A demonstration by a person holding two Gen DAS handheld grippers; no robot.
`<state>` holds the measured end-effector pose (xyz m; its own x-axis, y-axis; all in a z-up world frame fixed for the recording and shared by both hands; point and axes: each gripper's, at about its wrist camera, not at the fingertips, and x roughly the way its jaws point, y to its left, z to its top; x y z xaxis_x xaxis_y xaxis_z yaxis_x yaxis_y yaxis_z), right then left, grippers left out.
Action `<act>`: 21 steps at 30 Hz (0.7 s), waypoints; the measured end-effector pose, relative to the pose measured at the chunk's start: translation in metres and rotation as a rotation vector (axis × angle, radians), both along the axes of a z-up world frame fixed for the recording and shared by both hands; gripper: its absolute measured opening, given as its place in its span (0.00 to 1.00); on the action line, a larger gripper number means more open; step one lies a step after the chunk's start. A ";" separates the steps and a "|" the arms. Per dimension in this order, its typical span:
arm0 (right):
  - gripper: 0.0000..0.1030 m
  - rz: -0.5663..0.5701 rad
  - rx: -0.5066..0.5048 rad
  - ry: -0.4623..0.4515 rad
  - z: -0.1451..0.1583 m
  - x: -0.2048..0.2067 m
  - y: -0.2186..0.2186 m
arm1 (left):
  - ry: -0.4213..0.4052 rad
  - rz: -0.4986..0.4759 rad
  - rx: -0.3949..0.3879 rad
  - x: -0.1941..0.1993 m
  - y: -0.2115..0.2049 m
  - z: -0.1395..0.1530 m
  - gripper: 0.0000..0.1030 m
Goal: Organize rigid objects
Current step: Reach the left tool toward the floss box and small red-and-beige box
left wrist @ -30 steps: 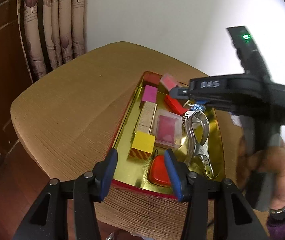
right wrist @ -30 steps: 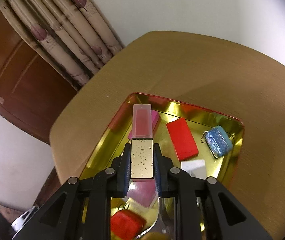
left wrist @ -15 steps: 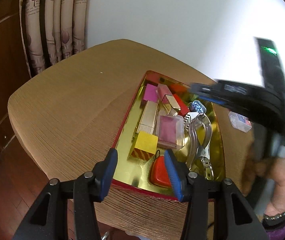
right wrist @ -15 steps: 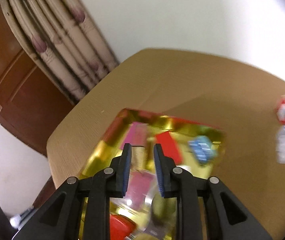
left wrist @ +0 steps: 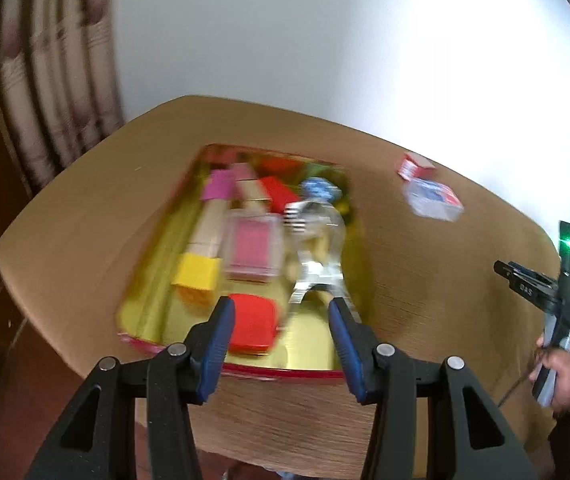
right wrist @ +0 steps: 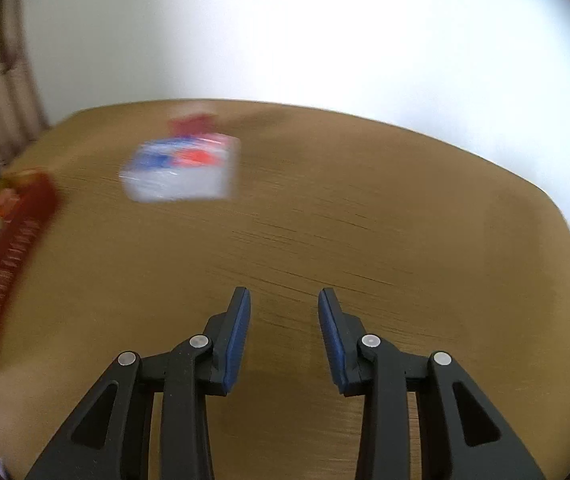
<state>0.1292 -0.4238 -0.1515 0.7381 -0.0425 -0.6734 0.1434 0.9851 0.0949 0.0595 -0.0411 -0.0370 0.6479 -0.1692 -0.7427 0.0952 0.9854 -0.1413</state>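
A gold tray with a red rim (left wrist: 157,280) sits on the round wooden table and holds several small things: a yellow block (left wrist: 197,274), a red case (left wrist: 251,326), a clear box with a pink inside (left wrist: 251,248), a metal tool (left wrist: 317,256), pink and red pieces. My left gripper (left wrist: 281,320) is open and empty above the tray's near edge. My right gripper (right wrist: 285,320) is open and empty over bare table, right of the tray's red rim (right wrist: 9,248). A clear box with blue and red print (right wrist: 183,170) and a small red box (right wrist: 193,124) lie beyond it; both views are blurred.
The clear printed box (left wrist: 433,200) and the small red box (left wrist: 413,166) lie on the table right of the tray. The right gripper's body and the hand holding it (left wrist: 561,320) are at the right edge. A curtain (left wrist: 53,80) and a white wall stand behind.
My right gripper let go of the gold-faced piece in the tray, opened, and swung right out over bare table. My left gripper's view shifted right; it stays open.
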 end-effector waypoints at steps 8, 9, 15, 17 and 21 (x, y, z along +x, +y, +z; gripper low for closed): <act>0.60 -0.093 0.037 -0.017 -0.015 -0.010 -0.068 | -0.083 -0.261 0.043 0.029 -0.103 0.024 0.48; 0.63 -0.091 0.062 -0.016 -0.018 -0.012 -0.075 | -0.107 -0.297 0.075 0.033 -0.118 0.027 0.48; 0.63 -0.066 0.150 -0.040 -0.018 -0.010 -0.084 | -0.209 -0.503 0.205 0.078 -0.188 0.034 0.48; 0.63 -0.058 0.180 -0.060 -0.018 -0.017 -0.083 | -0.179 -0.563 0.214 0.096 -0.205 0.030 0.48; 0.64 -0.047 0.236 -0.086 -0.018 -0.024 -0.089 | -0.136 -0.638 0.279 0.125 -0.232 0.015 0.48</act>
